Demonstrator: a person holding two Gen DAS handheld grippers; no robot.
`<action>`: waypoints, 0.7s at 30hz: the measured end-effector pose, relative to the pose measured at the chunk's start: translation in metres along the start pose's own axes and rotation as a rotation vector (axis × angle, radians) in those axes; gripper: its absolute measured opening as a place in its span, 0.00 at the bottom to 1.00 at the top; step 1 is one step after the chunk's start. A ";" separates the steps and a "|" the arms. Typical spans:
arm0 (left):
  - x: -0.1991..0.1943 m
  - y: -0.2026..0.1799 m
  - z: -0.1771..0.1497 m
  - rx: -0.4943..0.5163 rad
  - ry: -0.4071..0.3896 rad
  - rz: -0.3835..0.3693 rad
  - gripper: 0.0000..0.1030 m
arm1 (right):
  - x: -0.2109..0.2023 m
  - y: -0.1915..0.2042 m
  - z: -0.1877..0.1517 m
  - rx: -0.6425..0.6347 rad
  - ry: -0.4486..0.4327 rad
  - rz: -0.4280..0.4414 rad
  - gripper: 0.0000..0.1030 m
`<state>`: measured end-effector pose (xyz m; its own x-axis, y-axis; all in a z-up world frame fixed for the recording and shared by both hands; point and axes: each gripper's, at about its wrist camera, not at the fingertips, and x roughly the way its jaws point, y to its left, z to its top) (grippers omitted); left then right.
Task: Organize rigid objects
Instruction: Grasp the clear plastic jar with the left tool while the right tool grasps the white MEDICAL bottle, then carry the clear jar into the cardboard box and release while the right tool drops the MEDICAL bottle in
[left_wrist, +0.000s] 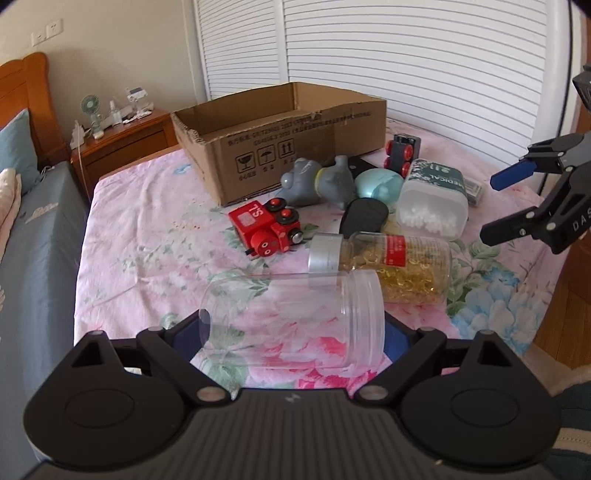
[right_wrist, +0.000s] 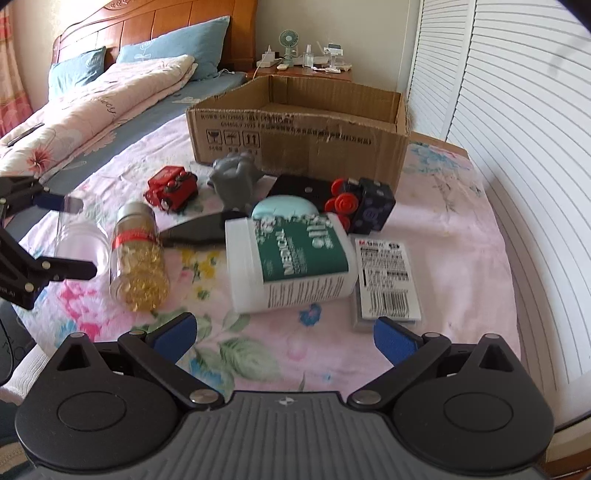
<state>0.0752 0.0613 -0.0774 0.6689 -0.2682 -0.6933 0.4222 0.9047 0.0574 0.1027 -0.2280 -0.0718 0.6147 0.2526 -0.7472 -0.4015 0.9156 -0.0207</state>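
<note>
My left gripper (left_wrist: 291, 332) is closed on a clear empty plastic jar (left_wrist: 295, 317), held sideways above the floral sheet; it also shows in the right wrist view (right_wrist: 79, 236). My right gripper (right_wrist: 284, 332) is open and empty, hovering before a white cotton-swab tub (right_wrist: 291, 258) and a flat barcoded pack (right_wrist: 388, 280). On the sheet lie a capsule bottle (left_wrist: 384, 266), a red toy train (left_wrist: 264, 229), a grey toy elephant (left_wrist: 314, 181), a teal case (left_wrist: 378, 184), a black mouse-like object (left_wrist: 364, 216) and a black toy car with red wheels (left_wrist: 400, 153).
An open cardboard box (left_wrist: 280, 144) stands behind the objects on the floral sheet (left_wrist: 147, 236). A wooden nightstand (left_wrist: 125, 136) with a small fan is at back left. White louvred doors (left_wrist: 406, 55) are behind. A bed with pillows (right_wrist: 110, 85) lies to the left.
</note>
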 end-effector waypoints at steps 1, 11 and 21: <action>0.000 0.001 0.000 -0.010 0.001 -0.002 0.90 | 0.002 0.000 0.004 -0.012 -0.001 -0.004 1.00; -0.001 0.005 0.002 -0.045 -0.005 0.004 0.90 | 0.032 0.004 0.038 -0.098 0.013 0.013 1.00; -0.005 0.007 0.007 -0.050 0.004 0.003 0.90 | 0.051 0.007 0.047 -0.137 0.060 0.024 0.90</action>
<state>0.0790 0.0664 -0.0684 0.6674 -0.2642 -0.6962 0.3893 0.9208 0.0237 0.1633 -0.1943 -0.0785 0.5636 0.2509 -0.7870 -0.5067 0.8574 -0.0896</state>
